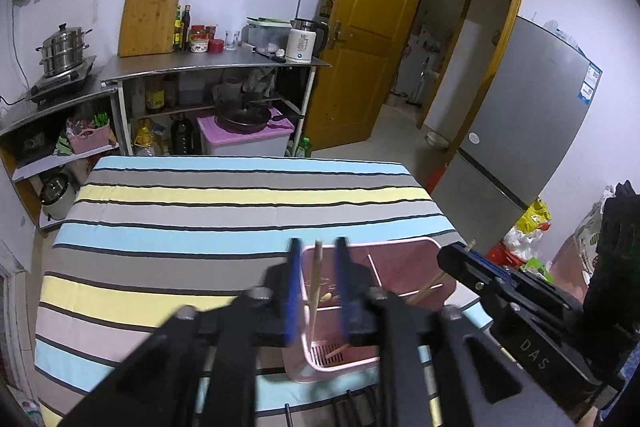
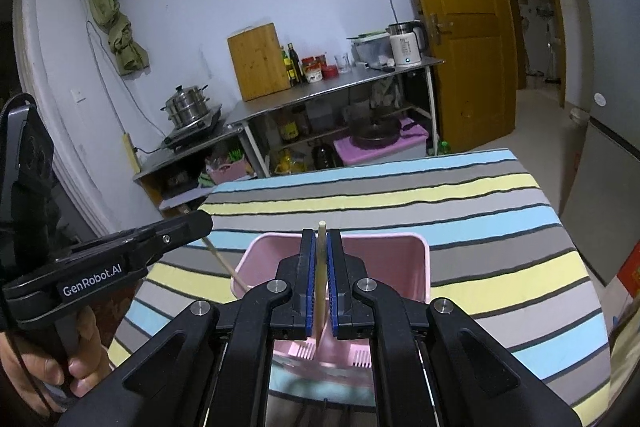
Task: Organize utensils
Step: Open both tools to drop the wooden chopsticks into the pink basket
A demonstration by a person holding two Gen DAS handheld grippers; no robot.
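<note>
Chopsticks are going into the pink basket [image 2: 420,267] on the striped tablecloth [image 2: 480,211]. Left gripper [image 1: 318,251] stands with jaws parted, its chopstick [image 1: 316,283] loose between the pads, lower end down inside the basket. Right gripper [image 2: 321,239] is clenched on the other chopstick [image 2: 320,291], held upright over the same basket, tip near the slotted floor. My reading: the drop-off step is under way, and next the right pads need to part so the stick falls in.
</note>
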